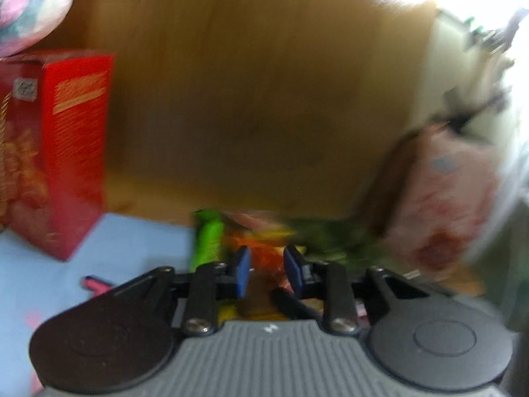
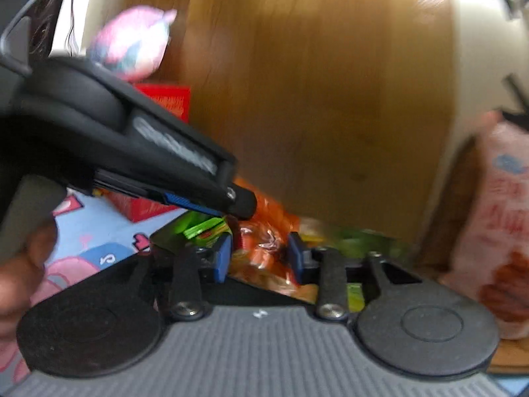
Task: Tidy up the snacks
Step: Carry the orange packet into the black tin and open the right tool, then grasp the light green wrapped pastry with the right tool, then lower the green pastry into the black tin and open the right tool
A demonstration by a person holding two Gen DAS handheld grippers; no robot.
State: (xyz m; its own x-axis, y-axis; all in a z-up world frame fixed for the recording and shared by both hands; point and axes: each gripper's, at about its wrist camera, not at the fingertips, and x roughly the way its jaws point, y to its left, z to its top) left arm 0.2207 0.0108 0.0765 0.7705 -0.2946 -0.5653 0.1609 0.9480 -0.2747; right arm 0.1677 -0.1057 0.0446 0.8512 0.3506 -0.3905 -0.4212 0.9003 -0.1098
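Observation:
Both views are motion-blurred. A pile of snack packets lies at the foot of a wooden wall: a green packet (image 1: 207,241), an orange packet (image 1: 264,248) and darker green ones. My left gripper (image 1: 266,269) hovers over the orange packet with its blue pads a narrow gap apart; whether it pinches the wrapper is unclear. My right gripper (image 2: 259,256) straddles the orange packet (image 2: 264,248) with its jaws apart. The left gripper's body (image 2: 132,139) crosses the right wrist view just above the same pile.
A red snack box (image 1: 62,152) stands on the left on a light blue patterned mat (image 1: 139,251). A pink-white bag (image 1: 443,198) leans on the right. A pink plush (image 2: 132,43) sits above the red box. A wooden panel (image 1: 248,99) closes the back.

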